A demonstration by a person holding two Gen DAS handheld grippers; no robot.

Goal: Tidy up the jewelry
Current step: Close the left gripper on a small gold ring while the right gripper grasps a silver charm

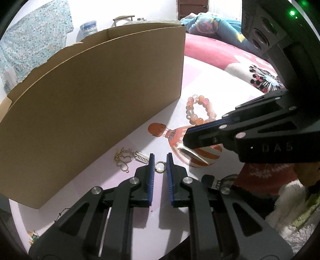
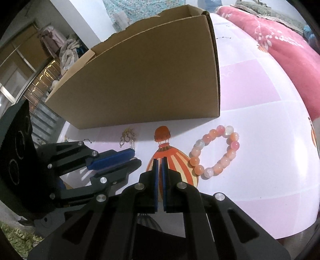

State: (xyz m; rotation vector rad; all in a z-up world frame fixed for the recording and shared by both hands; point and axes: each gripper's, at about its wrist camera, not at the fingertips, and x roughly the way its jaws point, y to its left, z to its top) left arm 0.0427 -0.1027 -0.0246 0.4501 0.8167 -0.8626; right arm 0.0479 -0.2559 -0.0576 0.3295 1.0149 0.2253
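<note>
Cardboard box (image 2: 144,76) open-topped, contents hidden; bead bracelet (image 2: 215,151) outside.

Spread across the lower half of both views: a bed sheet (image 2: 260,160) in pale pink and white squares, printed with an orange striped hot-air balloon (image 2: 178,158) at centre. Further up and right in the left wrist view, a black-and-white burst print (image 1: 266,80) on the same sheet. Heaped at upper right, a deep pink quilt (image 2: 280,50); beyond it, a blue patterned blanket (image 1: 210,24). Hanging at upper left, a teal floral cloth (image 1: 34,34), with a large pale-blue bottle (image 1: 89,28) beside it. At top centre, a dark door (image 1: 192,8). Piled at upper left of the right wrist view, clothes (image 2: 66,50). At lower left, a shaggy green rug (image 2: 18,238).
</note>
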